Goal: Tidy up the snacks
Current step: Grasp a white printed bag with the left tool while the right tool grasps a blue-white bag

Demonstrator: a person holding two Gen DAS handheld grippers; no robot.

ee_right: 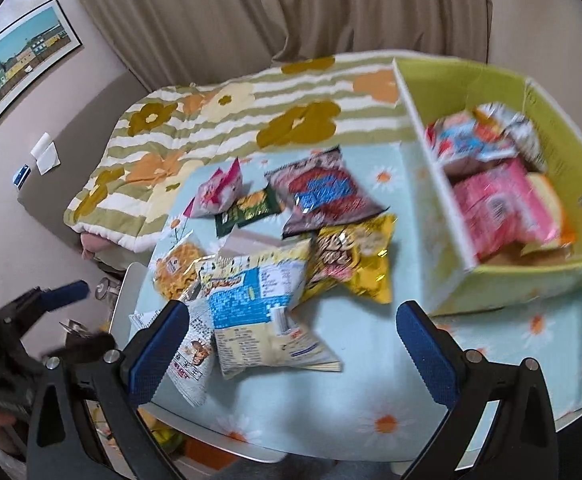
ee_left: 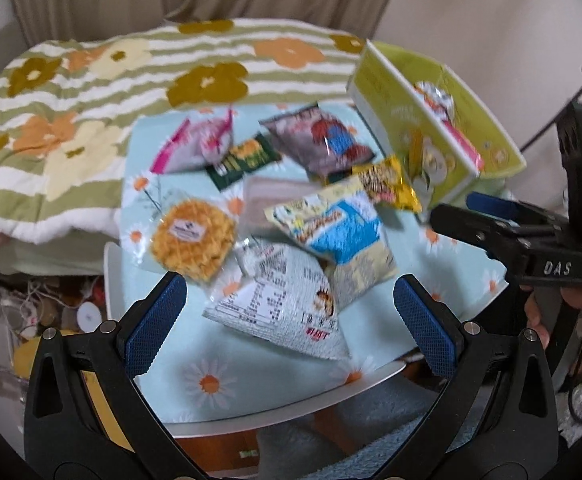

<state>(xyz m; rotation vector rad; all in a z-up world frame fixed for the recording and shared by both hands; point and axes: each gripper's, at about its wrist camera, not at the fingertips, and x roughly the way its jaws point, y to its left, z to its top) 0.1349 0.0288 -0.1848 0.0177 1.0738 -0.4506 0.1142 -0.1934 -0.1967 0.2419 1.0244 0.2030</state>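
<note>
Several snack bags lie on a small table with a daisy cloth (ee_left: pixel 251 392): a white bag with black print (ee_left: pixel 283 308), a blue-and-cream bag (ee_left: pixel 343 232) (ee_right: pixel 259 304), a waffle pack (ee_left: pixel 191 236), a yellow bag (ee_right: pixel 355 256), a maroon bag (ee_right: pixel 323 192), a pink bag (ee_left: pixel 195 144) and a dark green packet (ee_right: pixel 247 208). A lime-green box (ee_right: pixel 563 276) at the right holds more snacks, among them a pink pack (ee_right: pixel 503 208). My left gripper (ee_left: pixel 291 320) hangs open above the white bag. My right gripper (ee_right: pixel 295 344) is open above the blue-and-cream bag, holding nothing.
Behind the table lies a bed with a striped flowered blanket (ee_left: pixel 91 92), and curtains (ee_right: pixel 291 4) hang beyond it. A framed picture (ee_right: pixel 23 60) is on the left wall. Clutter (ee_left: pixel 31 312) sits on the floor left of the table. A hand (ee_left: pixel 571 320) holds the right gripper.
</note>
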